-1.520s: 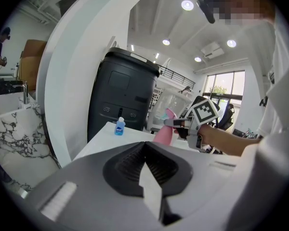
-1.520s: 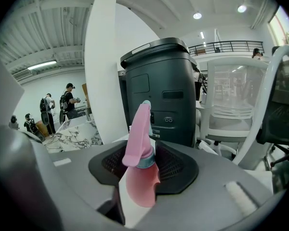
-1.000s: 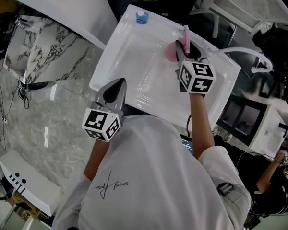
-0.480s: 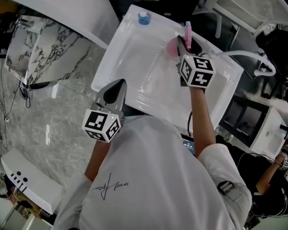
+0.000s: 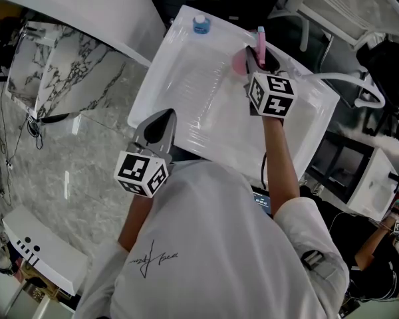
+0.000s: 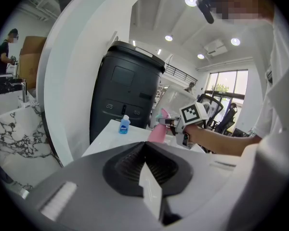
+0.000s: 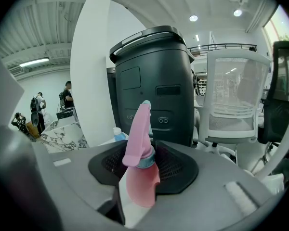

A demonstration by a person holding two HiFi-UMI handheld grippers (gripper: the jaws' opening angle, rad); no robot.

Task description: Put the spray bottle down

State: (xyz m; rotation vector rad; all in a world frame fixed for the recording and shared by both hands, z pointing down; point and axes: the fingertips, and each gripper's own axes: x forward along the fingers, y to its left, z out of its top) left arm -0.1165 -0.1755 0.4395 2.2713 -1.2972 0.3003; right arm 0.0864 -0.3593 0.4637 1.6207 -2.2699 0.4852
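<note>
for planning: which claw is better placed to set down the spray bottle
Right: the right claw grips the pink spray bottle over the white table; the left claw is shut, empty, near the table's edge.

The right tongs (image 5: pixel 255 64), clamped on the pink spray bottle (image 5: pixel 260 44), have shifted slightly toward the top of the frame, carrying the bottle farther across the white desk (image 5: pixel 186 78).

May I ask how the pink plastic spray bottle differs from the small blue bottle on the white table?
The pink plastic spray bottle is clamped in the right gripper; the small blue bottle stands free on the white table. The spray bottle looks larger and has a trigger head; the blue bottle has a plain cap. Both are near the table's far end.
</note>
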